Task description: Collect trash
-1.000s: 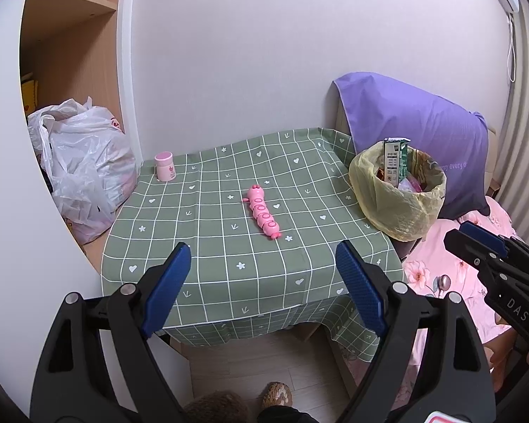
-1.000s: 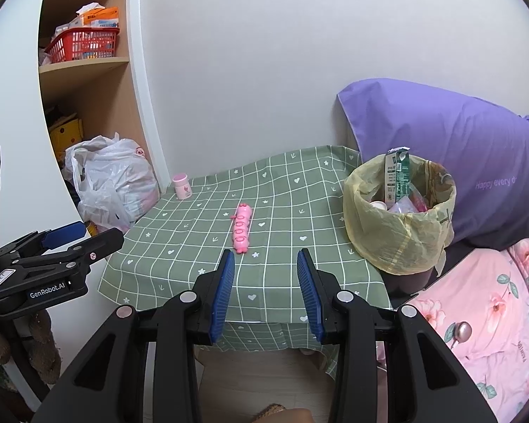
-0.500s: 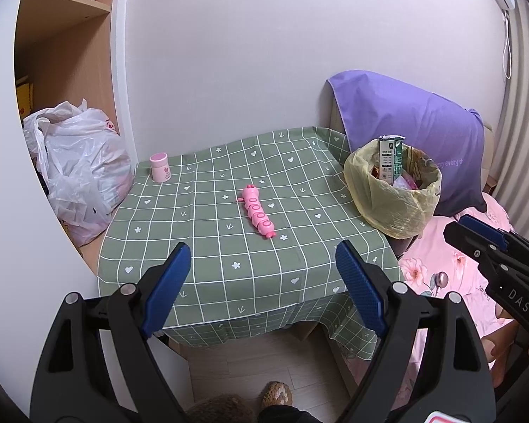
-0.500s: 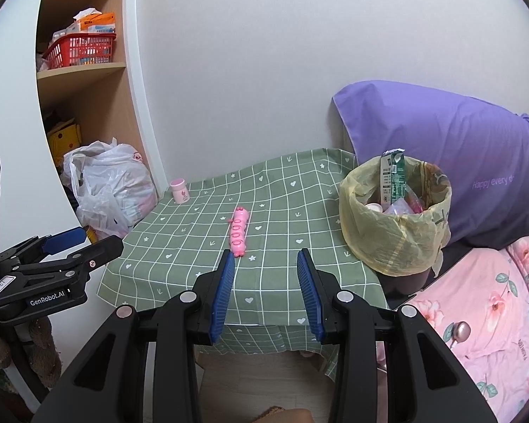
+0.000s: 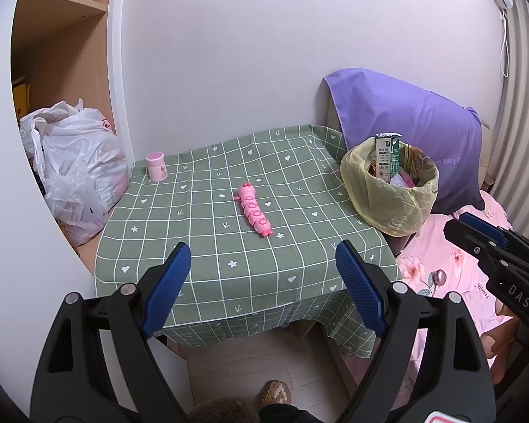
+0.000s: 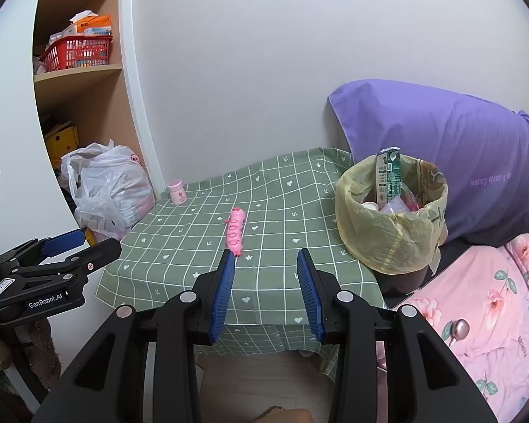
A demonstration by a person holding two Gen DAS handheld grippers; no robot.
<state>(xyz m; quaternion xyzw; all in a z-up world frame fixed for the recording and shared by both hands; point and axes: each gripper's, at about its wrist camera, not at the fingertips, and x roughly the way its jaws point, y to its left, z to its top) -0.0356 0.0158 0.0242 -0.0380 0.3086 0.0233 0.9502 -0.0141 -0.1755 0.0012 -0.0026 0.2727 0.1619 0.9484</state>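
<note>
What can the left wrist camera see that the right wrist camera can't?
Only the left wrist view shows a slipper toe on the floor, a bare hand behind the right tongs, and a white cord on the wall.

Only the right wrist view shows the boxes in the red basket and a yellow box below.

Both show the green checked tablecloth, the pink caterpillar toy, the small pink cup, the yellow-lined bin and the white plastic bag.
</note>
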